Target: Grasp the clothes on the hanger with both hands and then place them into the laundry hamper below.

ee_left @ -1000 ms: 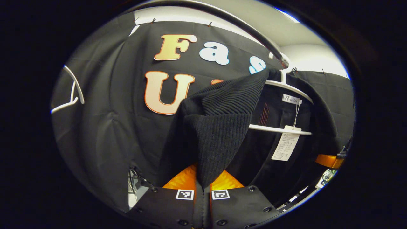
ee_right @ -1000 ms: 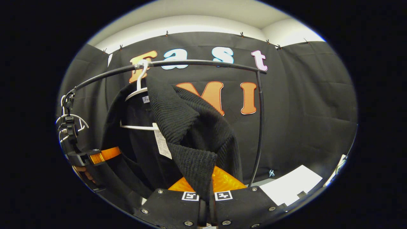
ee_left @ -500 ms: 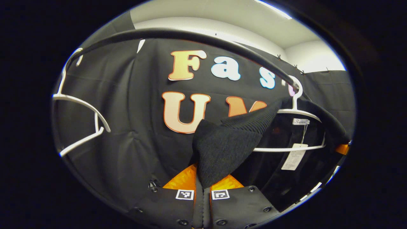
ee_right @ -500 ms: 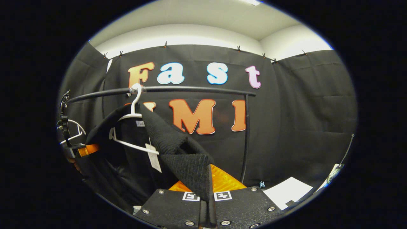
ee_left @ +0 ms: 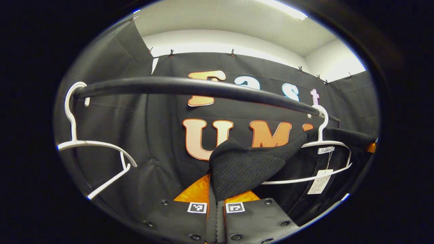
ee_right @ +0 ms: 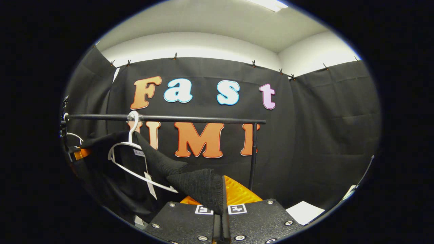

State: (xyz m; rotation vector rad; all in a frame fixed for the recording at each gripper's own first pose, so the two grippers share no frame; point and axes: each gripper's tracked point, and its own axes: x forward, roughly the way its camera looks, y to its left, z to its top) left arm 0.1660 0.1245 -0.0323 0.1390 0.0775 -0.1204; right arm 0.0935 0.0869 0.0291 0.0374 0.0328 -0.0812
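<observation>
A black knit garment [ee_left: 244, 166] hangs on a white hanger [ee_left: 334, 144] from the black rail [ee_left: 203, 88]. My left gripper [ee_left: 216, 198] is shut on one shoulder of it, with the cloth bunched between the fingers. In the right gripper view the same garment [ee_right: 200, 184] is stretched from its hanger [ee_right: 130, 149] to my right gripper [ee_right: 222, 200], which is shut on the other shoulder. Both shoulders are pulled up and outward, near the level of the rail [ee_right: 162, 118]. A paper tag [ee_left: 320, 181] dangles inside the garment. The left gripper [ee_right: 76, 154] shows far left, holding cloth.
An empty white hanger [ee_left: 95, 145] hangs on the rail's left end. The rail's upright post [ee_right: 252, 156] stands just beyond my right gripper. A white sheet [ee_right: 303, 211] lies low at the right. Black cloth walls close in all around.
Both grippers have risen with the garment's shoulders, so the rail and hanger sit lower in both views. The cloth now stretches almost level from the hanger instead of hanging steeply.
</observation>
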